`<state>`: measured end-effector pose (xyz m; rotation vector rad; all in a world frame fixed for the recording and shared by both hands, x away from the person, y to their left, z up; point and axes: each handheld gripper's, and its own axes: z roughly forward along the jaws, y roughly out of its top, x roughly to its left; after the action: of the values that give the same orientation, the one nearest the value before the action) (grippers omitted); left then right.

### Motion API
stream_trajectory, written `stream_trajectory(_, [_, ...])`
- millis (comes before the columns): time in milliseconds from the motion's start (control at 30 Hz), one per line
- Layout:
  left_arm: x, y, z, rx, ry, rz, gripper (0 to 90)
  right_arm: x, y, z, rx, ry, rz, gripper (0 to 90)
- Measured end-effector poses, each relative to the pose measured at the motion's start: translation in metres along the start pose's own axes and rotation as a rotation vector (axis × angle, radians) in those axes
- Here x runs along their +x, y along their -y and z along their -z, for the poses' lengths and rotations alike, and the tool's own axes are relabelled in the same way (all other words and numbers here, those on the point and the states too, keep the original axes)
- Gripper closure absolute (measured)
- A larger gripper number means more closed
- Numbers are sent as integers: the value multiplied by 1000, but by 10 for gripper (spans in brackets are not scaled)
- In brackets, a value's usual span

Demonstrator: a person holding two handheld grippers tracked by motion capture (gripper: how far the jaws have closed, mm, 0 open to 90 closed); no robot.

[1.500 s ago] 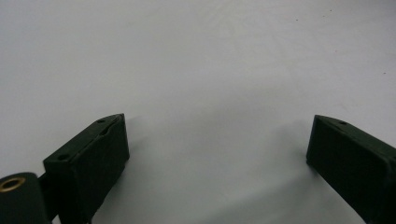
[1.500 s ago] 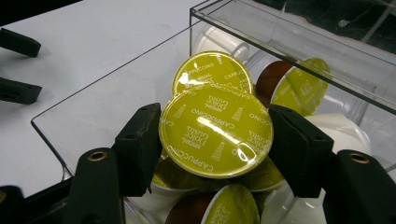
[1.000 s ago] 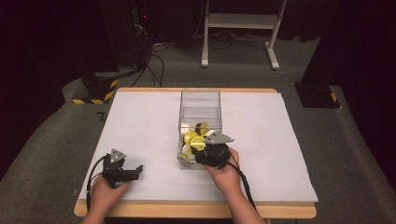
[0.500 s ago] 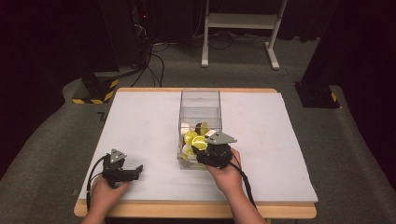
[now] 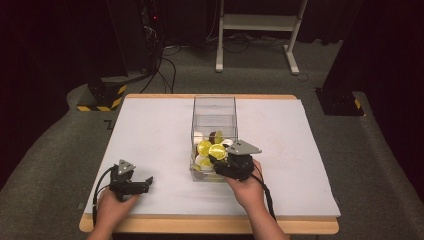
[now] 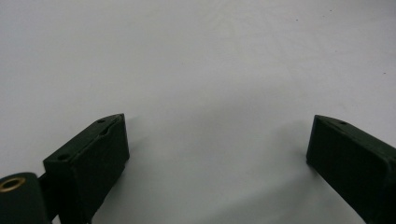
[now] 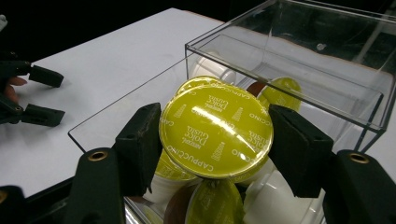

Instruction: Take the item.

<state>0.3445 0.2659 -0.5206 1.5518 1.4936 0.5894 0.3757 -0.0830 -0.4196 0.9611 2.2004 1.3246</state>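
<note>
The right tool (image 7: 212, 135) holds a yellow-lidded coffee capsule (image 7: 215, 129) by its rim, one black jaw pressed against each side of the round foil lid, which reads "Dolce Gusto" and "Cappuccino". The capsule sits just above the near end of a clear plastic box (image 7: 327, 100), over a heap of more capsules (image 7: 217, 205) inside: yellow-lidded ones, white cups and a brown one. In the high view the right tool (image 5: 220, 159) reaches over the near wall of the clear plastic box (image 5: 214, 107), which stands at the middle of the white counter (image 5: 150, 135), and the held capsule (image 5: 217, 151) shows as a yellow disc at the tool's tip, beside another yellow lid.

The left tool (image 5: 144, 182) rests low on the counter near its front left corner, well apart from the box, the person's hand (image 5: 112, 207) behind it. Its jaws stand wide apart with nothing between them; the left gripper view shows the left tool (image 6: 217, 140) over the bare white counter (image 6: 196, 56)
</note>
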Motion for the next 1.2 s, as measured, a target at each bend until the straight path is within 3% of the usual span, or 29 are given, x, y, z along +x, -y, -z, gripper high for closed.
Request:
stream_trajectory(600, [0, 0, 0, 1, 0, 0, 59, -14, -3, 20, -40, 31, -32, 381])
stream_trajectory(1200, [0, 0, 0, 1, 0, -1, 58, -43, 1, 38, -61, 123, -74, 382])
